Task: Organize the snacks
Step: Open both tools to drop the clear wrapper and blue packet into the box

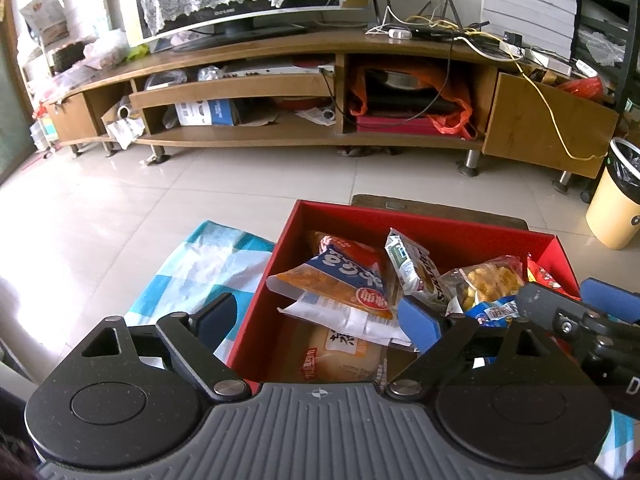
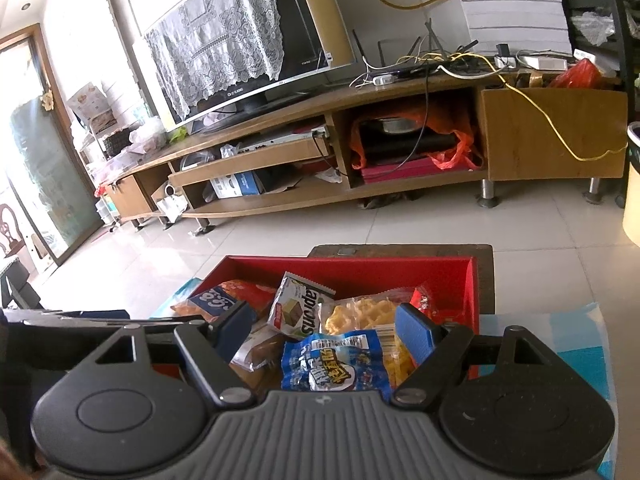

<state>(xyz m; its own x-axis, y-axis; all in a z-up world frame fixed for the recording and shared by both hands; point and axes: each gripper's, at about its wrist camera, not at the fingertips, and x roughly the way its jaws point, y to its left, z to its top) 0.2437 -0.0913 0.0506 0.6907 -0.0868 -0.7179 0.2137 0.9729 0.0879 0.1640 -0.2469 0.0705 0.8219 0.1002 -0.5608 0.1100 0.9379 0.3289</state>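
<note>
A red box (image 1: 420,220) on a blue-and-white checked cloth (image 1: 200,264) holds several snack packets. My left gripper (image 1: 318,320) is open, straddling the box's left wall above an orange-and-blue bag (image 1: 340,276) and a bread packet (image 1: 340,356); neither pad touches them. My right gripper (image 2: 325,329) hangs open over the right half of the red box (image 2: 360,264). A blue packet (image 2: 336,360) lies below, between its fingers and clear of the left pad. Beyond it lie a green-and-white wafer packet (image 2: 296,308) and a yellow puffs bag (image 2: 360,314).
The box and cloth rest on a dark low table (image 1: 440,208) over a tiled floor. A long wooden TV stand (image 1: 280,80) with cluttered shelves and cables runs along the far wall. A cream waste bin (image 1: 616,200) stands at the right.
</note>
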